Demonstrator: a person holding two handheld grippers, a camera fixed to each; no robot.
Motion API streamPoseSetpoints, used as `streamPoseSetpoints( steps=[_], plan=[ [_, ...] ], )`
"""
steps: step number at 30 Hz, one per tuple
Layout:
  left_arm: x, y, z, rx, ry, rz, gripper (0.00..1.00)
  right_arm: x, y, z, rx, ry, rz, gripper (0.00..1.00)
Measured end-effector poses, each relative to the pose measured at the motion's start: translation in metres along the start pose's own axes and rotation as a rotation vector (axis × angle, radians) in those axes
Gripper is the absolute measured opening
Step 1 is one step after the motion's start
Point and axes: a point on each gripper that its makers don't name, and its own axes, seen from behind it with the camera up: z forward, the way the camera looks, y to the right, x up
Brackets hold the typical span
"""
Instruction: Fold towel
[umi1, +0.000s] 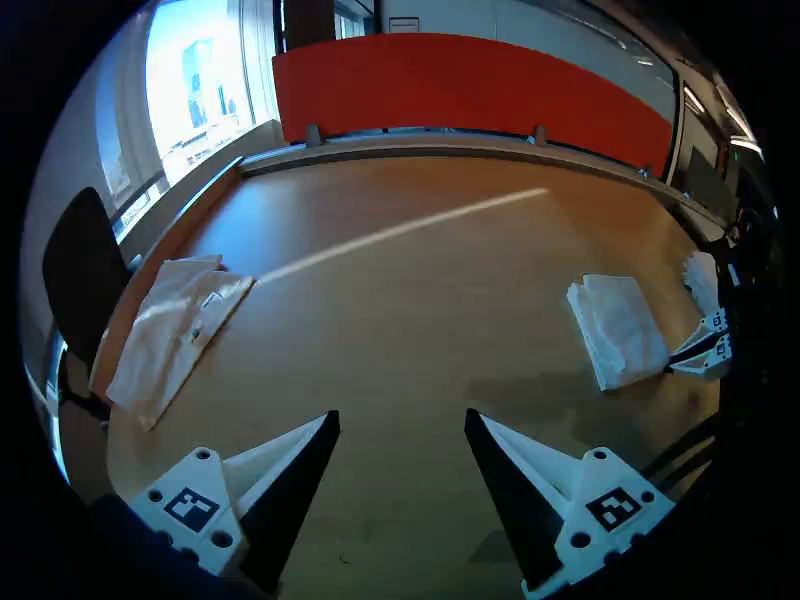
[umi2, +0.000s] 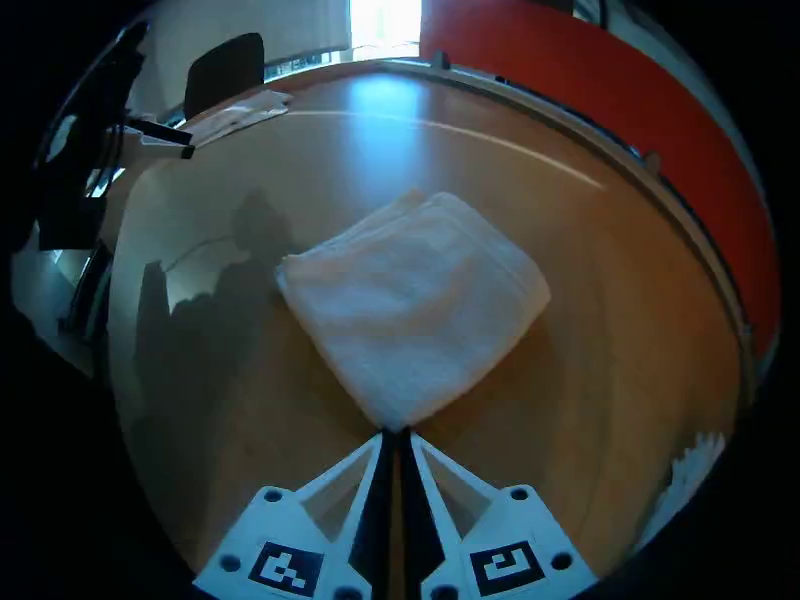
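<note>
Right gripper (umi2: 398, 440) fingers together at the folded towel's (umi2: 415, 300) near corner; left gripper (umi1: 400, 414) spread wide over the bare table (umi1: 420, 290).
Towel lies at 12 o'clock of the right fingers, 3 o'clock in the left gripper view. Can't tell if cloth is pinched; if so, pulling back likely drags the corner and reopens the fold.

In the right gripper view, the near corner of the towel (umi2: 420, 300) meets the closed tips of the right gripper (umi2: 397, 432); whether they pinch it cannot be told. A white thing (umi2: 688, 472) at the lower right is cut off by the edge, its kind unclear.
</note>
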Motion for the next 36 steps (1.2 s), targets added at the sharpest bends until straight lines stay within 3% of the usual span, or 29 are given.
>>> streamPoseSetpoints(
  steps=[8,14,27,36],
  plan=[
    [0.000,0.000,0.000,-0.001,0.002,0.003,0.93,0.012,0.005,-0.006,-0.023,0.041,0.001,0.07],
    [0.002,0.001,0.000,-0.003,0.006,0.004,0.93,0.041,0.012,-0.020,-0.051,0.105,-0.022,0.07],
    [0.012,0.001,-0.002,-0.007,0.024,0.002,0.93,0.131,0.033,-0.069,-0.116,0.270,-0.098,0.07],
    [0.018,0.003,-0.003,-0.014,0.033,0.002,0.93,0.180,0.047,-0.105,-0.151,0.371,-0.100,0.07]
  ],
)
